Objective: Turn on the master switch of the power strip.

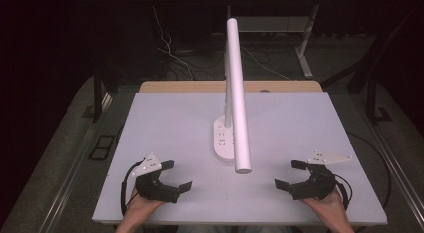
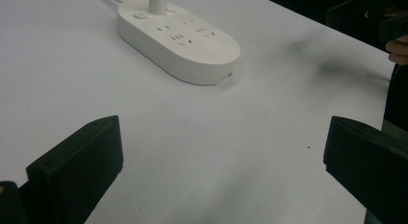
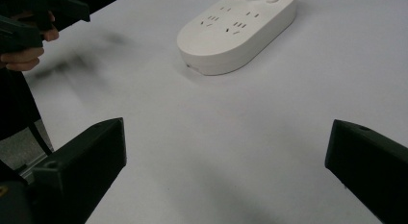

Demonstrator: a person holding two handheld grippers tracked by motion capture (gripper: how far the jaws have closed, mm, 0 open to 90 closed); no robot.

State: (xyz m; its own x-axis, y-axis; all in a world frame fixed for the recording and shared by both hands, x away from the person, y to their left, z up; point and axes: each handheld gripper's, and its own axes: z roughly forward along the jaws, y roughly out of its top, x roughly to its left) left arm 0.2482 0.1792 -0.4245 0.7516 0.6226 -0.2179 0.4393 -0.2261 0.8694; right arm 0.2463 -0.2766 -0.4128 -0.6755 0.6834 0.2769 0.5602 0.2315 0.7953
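A white desk lamp stands mid-table: its oval base [image 1: 223, 139] carries power sockets, and a long white tube [image 1: 238, 93] slants forward over it. The same base [image 2: 179, 37] lies ahead of the left gripper's jaws and also ahead of the right gripper's, as the base [image 3: 236, 31]. My left gripper [image 1: 176, 175] rests low at the table's near left, jaws wide open with nothing between them. My right gripper [image 1: 290, 174] sits at the near right, also open and empty. Both point inward toward the lamp base, well short of it.
The white tabletop [image 1: 170, 118] is bare around the lamp. A wooden strip [image 1: 200, 86] runs along its far edge. Cables [image 1: 172, 53] trail on the dark floor behind, beside a desk leg [image 1: 305, 58]. The other hand's gripper [image 3: 33, 22] shows at far left in the right gripper view.
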